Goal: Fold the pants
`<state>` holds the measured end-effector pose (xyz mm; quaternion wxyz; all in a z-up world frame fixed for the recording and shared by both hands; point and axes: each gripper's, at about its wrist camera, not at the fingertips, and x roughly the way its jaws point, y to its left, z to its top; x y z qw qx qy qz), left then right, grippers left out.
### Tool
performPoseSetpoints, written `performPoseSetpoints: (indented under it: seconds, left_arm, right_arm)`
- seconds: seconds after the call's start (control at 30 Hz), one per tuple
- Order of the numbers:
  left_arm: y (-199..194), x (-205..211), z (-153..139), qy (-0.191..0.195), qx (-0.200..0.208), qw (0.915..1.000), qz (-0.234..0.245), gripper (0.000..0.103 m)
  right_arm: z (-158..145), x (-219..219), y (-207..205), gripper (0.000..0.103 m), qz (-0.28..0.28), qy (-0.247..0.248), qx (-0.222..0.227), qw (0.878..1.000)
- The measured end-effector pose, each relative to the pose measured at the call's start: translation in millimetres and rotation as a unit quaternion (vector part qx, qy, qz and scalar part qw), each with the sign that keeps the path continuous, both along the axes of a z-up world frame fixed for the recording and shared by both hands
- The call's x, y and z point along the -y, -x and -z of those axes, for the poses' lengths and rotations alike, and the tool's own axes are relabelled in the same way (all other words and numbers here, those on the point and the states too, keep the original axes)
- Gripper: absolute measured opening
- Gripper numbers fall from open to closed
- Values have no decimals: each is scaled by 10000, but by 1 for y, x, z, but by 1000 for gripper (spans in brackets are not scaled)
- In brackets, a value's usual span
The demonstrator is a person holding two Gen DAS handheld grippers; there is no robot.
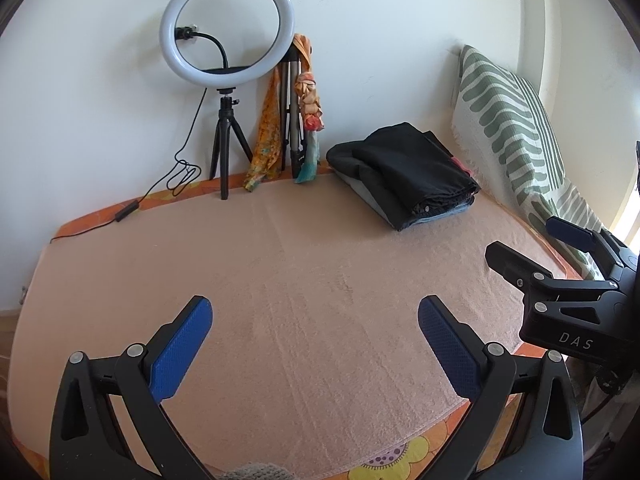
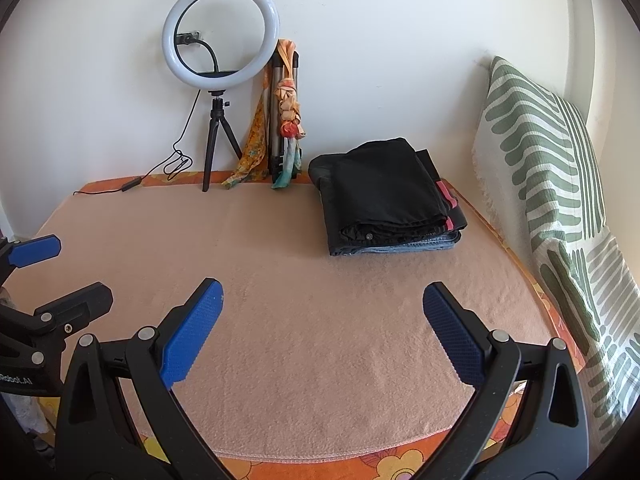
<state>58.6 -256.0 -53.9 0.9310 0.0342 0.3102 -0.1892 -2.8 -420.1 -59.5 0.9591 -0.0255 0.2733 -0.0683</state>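
A stack of folded pants (image 1: 404, 172) (image 2: 384, 200), black on top with blue denim underneath, lies at the far right of the peach blanket (image 1: 304, 288) (image 2: 312, 280). My left gripper (image 1: 315, 312) stands open over the near blanket, nothing between its blue pads. My right gripper (image 2: 323, 296) is open too, also empty, well short of the stack. Each gripper shows in the other's view: the right one (image 1: 536, 240) at the right edge, the left one (image 2: 80, 268) at the left edge.
A ring light on a small tripod (image 1: 226, 56) (image 2: 220, 36) stands at the back by the wall, its cable (image 1: 176, 176) trailing left. Beside it a folded tripod draped with an orange scarf (image 1: 300, 112) (image 2: 280, 120). A green-striped pillow (image 1: 516, 128) (image 2: 552, 184) lines the right side.
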Motion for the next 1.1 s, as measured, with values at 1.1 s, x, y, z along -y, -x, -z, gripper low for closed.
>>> performPoseSetpoints:
  seconds: [1.1]
  left_arm:
    - [4, 2, 1, -256, 211, 9994, -64, 103]
  right_arm:
    - [2, 4, 1, 102, 26, -82, -62, 9999]
